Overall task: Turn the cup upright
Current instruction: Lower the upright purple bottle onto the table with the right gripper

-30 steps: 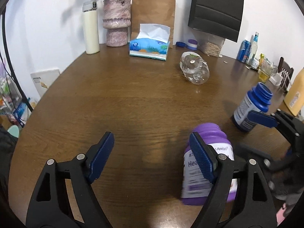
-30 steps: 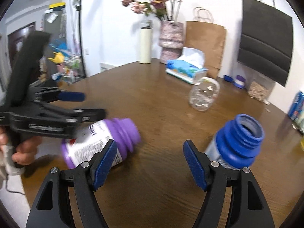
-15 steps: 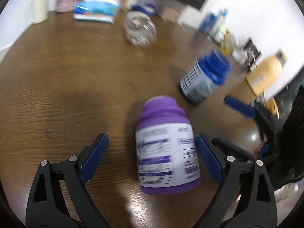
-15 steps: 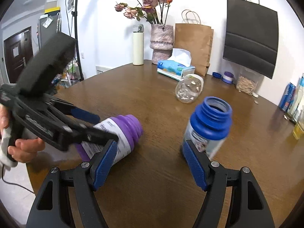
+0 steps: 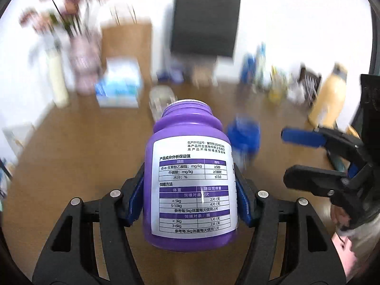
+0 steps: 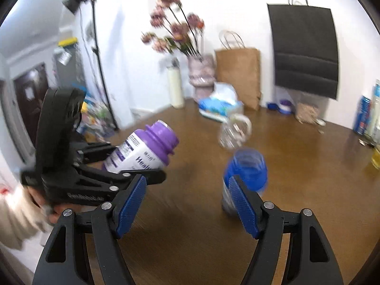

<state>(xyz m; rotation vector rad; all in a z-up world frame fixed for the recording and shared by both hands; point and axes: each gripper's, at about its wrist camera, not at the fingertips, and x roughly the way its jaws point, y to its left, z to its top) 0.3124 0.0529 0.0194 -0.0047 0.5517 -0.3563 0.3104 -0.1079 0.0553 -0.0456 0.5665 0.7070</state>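
Purple bottle (image 5: 190, 178), the task's "cup": smooth plastic, round-shouldered, white printed label, open threaded neck; pinched at mid-body between the blue pads of the left gripper (image 5: 190, 199), held above the wooden table (image 6: 308, 166), tilted with the mouth up and away; right view shows it at an angle (image 6: 144, 150), not touching the tabletop; right gripper (image 6: 187, 204) spread wide, holding nothing; blue bottle (image 6: 244, 173) stands upright on the table just past its right pad, blurred; clear plastic bottle (image 6: 234, 130) lies on its side farther back; bare brown wood between the 2 bottles; table's curved far edge near the wall.
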